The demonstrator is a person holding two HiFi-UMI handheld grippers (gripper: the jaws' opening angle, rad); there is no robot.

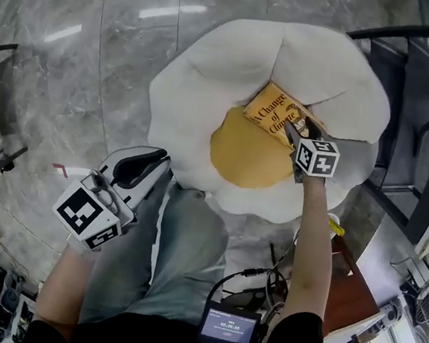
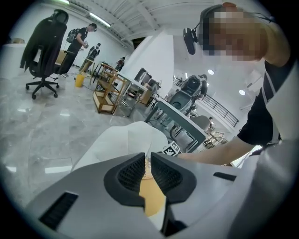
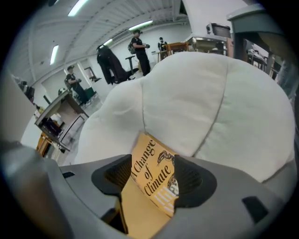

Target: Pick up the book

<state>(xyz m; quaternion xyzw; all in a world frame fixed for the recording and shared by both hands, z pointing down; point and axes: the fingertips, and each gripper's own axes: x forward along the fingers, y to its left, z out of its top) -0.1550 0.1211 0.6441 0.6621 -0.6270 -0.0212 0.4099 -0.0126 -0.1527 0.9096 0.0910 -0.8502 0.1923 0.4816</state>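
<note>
Working over a fried-egg cushion [image 1: 193, 93]: puffy white fabric lobes with stitched seams around a flat mustard-yellow centre [image 1: 243, 161]. Propped at the back of that cushion, lower edge on the yellow centre, upper part leaning on a white lobe [image 1: 325, 72]: the book [image 3: 152, 175], a thin, stiff paperback with a smooth orange-yellow cover and black lettering. Probably tilted so thanks to the soft lobe behind as a backrest, leaving both faces free for a pinch. Hence the right gripper [image 1: 301, 133] angled steeply down over the cushion's middle, ribbed dark pads [image 3: 192, 181] spread wide, the book standing between them, not seen pressing on it. Held low at the cushion's near edge, over the person's lap [image 1: 182, 241]: the left gripper [image 1: 151, 165], pads [image 2: 132, 172] almost touching with nothing gripped, seemingly in reserve. Likely to sag under any push, being so soft, this cushion; better to squeeze the cover than to bear down on it
</note>
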